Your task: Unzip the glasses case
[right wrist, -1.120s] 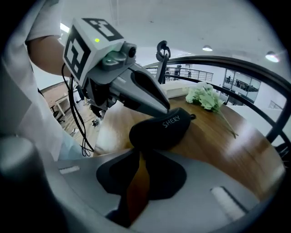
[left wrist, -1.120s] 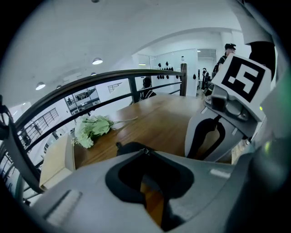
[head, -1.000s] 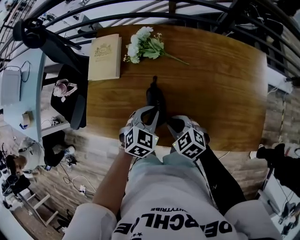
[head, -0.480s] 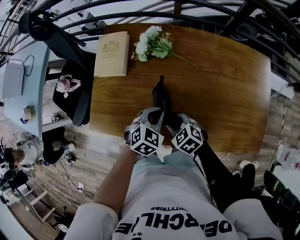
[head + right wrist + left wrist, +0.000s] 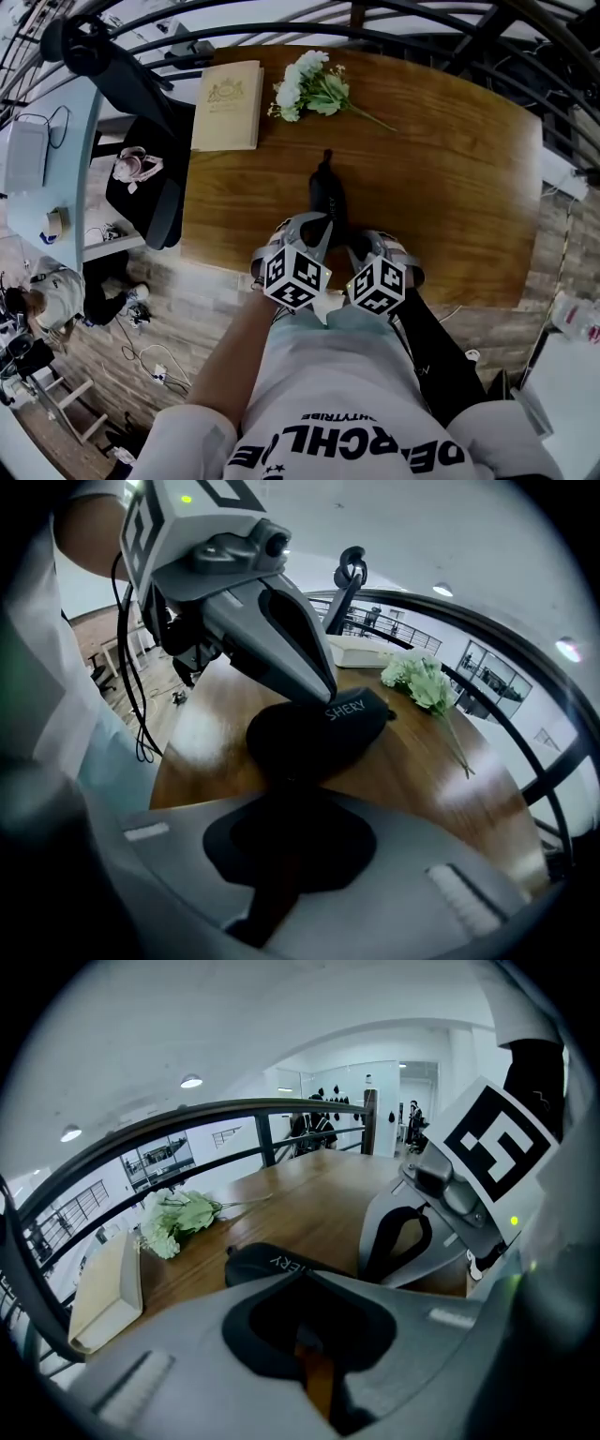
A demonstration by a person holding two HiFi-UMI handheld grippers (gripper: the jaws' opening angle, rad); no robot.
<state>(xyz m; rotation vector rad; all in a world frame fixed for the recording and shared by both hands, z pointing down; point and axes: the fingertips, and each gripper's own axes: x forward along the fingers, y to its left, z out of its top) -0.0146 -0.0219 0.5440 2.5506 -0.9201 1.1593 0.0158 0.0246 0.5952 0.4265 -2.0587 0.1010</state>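
Right gripper view: black glasses case (image 5: 323, 728)

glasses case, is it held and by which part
The glasses case is held twice: left gripper shut on its edge beside the lettering, right gripper apparently shut on its near end.

- wooden table (image 5: 450, 169): brown top, three things resting on it.
- glasses case (image 5: 328, 192): black, lying flat at the tip of the left gripper (image 5: 323, 225).
- book (image 5: 228, 106): cream, closed, well beyond that gripper, leftward.
- flowers (image 5: 309, 84): white bunch, far beyond it, just beside the book.
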